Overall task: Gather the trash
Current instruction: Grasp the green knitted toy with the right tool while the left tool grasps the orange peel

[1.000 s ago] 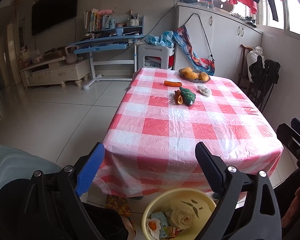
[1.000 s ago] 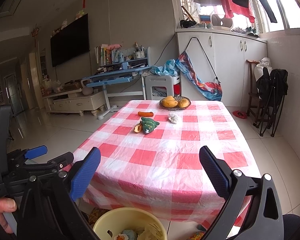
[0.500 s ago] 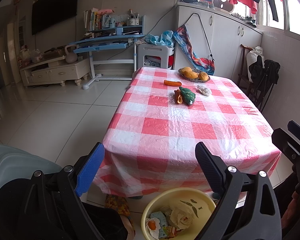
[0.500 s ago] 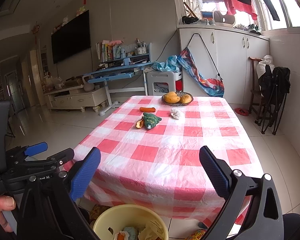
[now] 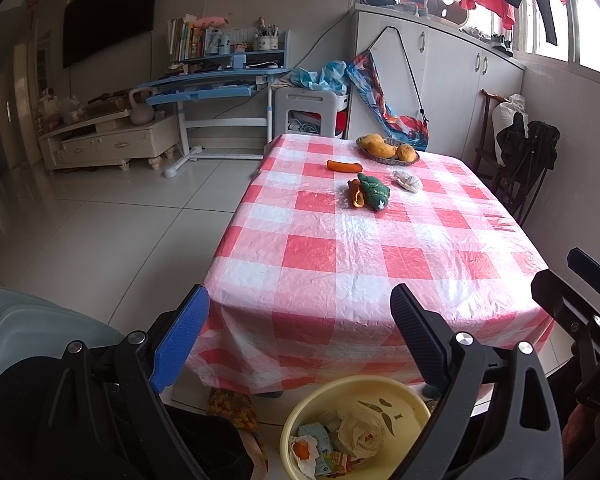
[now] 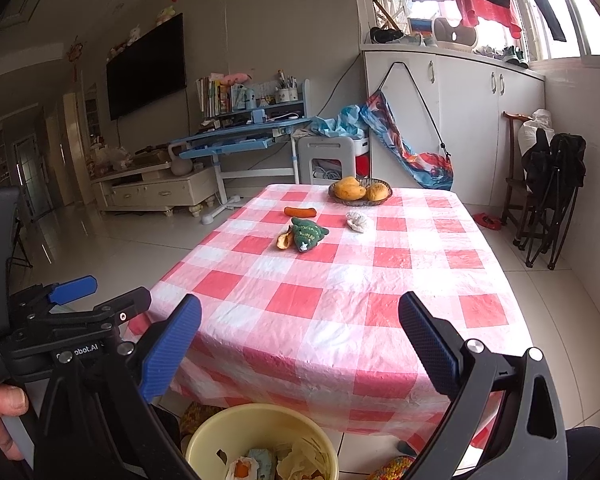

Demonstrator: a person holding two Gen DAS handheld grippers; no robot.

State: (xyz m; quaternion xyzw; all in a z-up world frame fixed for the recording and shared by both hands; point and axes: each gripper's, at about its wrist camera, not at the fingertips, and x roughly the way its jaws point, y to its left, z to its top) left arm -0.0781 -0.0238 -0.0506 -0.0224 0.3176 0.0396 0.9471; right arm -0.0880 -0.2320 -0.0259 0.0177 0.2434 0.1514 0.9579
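A yellow basin (image 5: pixel 412 394) (image 6: pixel 220 426) holding paper and wrapper scraps sits on the floor below the near table edge. On the red-checked tablecloth (image 5: pixel 340 248) (image 6: pixel 340 280) far ahead lie an orange peel (image 5: pixel 356 196) (image 6: pixel 284 239), a green crumpled wrapper (image 5: pixel 376 190) (image 6: pixel 309 233), a white tissue wad (image 5: pixel 408 180) (image 6: pixel 359 221) and a sausage (image 5: pixel 343 165) (image 6: pixel 300 211). My left gripper (image 5: pixel 300 336) is open and empty above the basin. My right gripper (image 6: pixel 300 344) is open and empty too, short of the table.
A basket of yellow fruit (image 5: pixel 387 148) (image 6: pixel 360 191) stands at the table's far end. A blue desk (image 5: pixel 216 84), a TV cabinet (image 5: pixel 108 140) and white cupboards (image 5: pixel 452 72) line the walls. Folded chairs (image 6: pixel 548 200) stand on the right. Tiled floor (image 5: pixel 120 232) spreads to the left.
Both grippers have lifted slightly, so the table sits a little lower in both views. Both stay open. Nothing on the table has moved.
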